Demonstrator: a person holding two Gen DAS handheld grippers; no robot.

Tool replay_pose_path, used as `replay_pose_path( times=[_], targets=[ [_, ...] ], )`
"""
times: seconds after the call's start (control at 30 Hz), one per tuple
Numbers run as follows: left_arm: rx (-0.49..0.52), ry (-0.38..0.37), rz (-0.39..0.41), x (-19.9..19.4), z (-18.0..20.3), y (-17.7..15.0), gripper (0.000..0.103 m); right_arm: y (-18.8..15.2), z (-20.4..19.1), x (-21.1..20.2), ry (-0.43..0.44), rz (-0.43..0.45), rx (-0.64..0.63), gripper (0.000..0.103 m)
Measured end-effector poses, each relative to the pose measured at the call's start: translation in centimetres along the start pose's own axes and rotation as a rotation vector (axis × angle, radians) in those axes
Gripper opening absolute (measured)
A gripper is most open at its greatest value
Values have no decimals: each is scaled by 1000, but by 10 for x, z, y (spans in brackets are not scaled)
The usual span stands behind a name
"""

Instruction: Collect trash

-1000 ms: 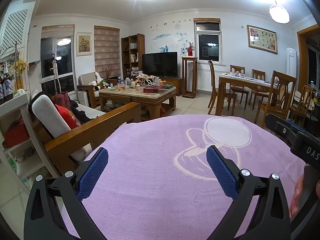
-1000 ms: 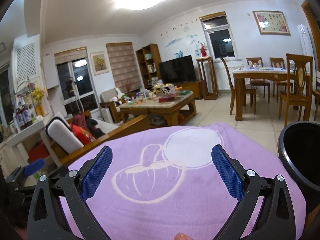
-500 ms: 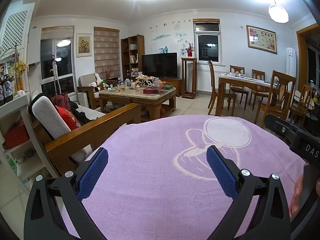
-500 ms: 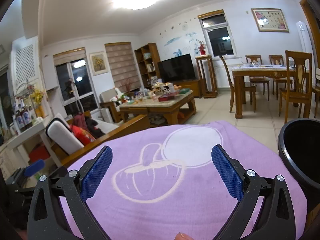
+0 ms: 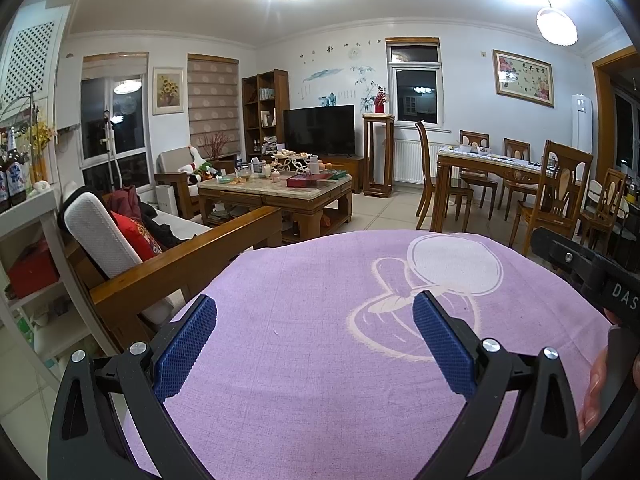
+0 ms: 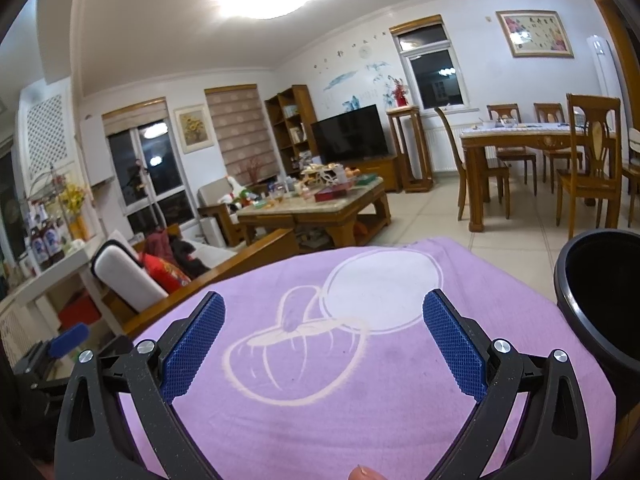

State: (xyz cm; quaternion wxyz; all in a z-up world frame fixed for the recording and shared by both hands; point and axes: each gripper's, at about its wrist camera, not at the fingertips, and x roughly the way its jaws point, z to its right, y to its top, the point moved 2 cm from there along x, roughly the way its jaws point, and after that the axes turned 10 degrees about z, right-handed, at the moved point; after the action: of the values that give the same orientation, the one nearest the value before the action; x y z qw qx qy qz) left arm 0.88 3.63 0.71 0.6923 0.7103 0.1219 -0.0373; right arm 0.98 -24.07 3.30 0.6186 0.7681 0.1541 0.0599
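Note:
My left gripper (image 5: 316, 340) is open and empty, held over a purple cloth (image 5: 320, 300) with a pale print. My right gripper (image 6: 324, 340) is also open and empty over the same purple cloth (image 6: 320, 400). A black round bin (image 6: 600, 304) stands at the cloth's right edge, to the right of my right gripper. The right gripper's body shows at the right edge of the left wrist view (image 5: 588, 272). The left gripper's blue pad shows at the left edge of the right wrist view (image 6: 68, 338). No loose trash shows on the cloth.
A wooden sofa arm (image 5: 188, 256) with a white cushion lies beyond the cloth's left side. A cluttered coffee table (image 5: 276, 188) stands further off, and a dining table with chairs (image 5: 500, 172) to the right. A white shelf with bottles (image 5: 20, 208) is at far left.
The right wrist view has tilted slightly, so the bin and cloth sit a little lower and closer. The left gripper has not visibly moved. Both stay open.

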Motion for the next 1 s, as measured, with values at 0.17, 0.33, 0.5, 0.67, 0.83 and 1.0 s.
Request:
replay_pose_path(
  times=[0.17,0.33,0.5,0.67,0.83,1.0],
  targets=[
    [1,0,0,-1,1,0,98,1,1,1,0,-1,1,98],
    [1,-5,-1,1,1,2,98,4,3,2,-1,-4,2,98],
    [3,-10,-3,3,1,4,98,-1,-1,-3,-6,-5,10,98],
    [14,-23,4,4,2,6,98,-2,-2,-4,-7,-6,10,98],
    [20,-43,2,8,1,6,98,-2,-1,-4,-7,-6,11,98],
    [17,-50,1,9,0,6,98,0,1,-2,-7,-6,11,98]
  ],
)
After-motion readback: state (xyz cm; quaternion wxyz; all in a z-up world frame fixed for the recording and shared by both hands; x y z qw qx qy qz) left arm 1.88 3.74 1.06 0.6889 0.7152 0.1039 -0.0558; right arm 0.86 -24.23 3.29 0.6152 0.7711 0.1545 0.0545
